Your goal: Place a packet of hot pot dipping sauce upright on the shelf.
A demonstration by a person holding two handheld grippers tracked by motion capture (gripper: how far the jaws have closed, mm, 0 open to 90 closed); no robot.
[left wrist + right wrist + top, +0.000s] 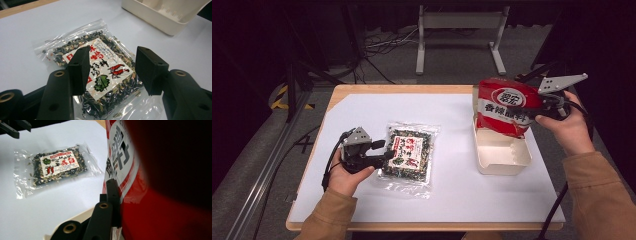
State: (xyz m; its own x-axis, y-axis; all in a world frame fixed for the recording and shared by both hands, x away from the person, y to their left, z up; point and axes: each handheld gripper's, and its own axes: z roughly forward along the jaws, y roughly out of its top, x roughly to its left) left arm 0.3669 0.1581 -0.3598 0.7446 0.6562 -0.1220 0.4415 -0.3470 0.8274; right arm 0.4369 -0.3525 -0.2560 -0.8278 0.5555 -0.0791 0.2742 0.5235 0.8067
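A clear bag of dark dried mix with a red and white label (407,152) lies flat on the white table cover. My left gripper (384,150) is at the bag's left edge. Its jaws stand open just above the clear bag (75,47), apart from it, and my left gripper (112,66) holds nothing. My right gripper (546,102) is shut on a red snack bag (507,107), held upright over a cream tray (504,162). In the right gripper view one black jaw presses the red bag (162,207); the other jaw is hidden behind it.
The cream tray (160,17) sits at the table's right, its far end under the red bag. The white cover (452,185) spreads between bag and tray. The clear bag (57,166) and my left gripper's jaws (12,127) appear in the right gripper view.
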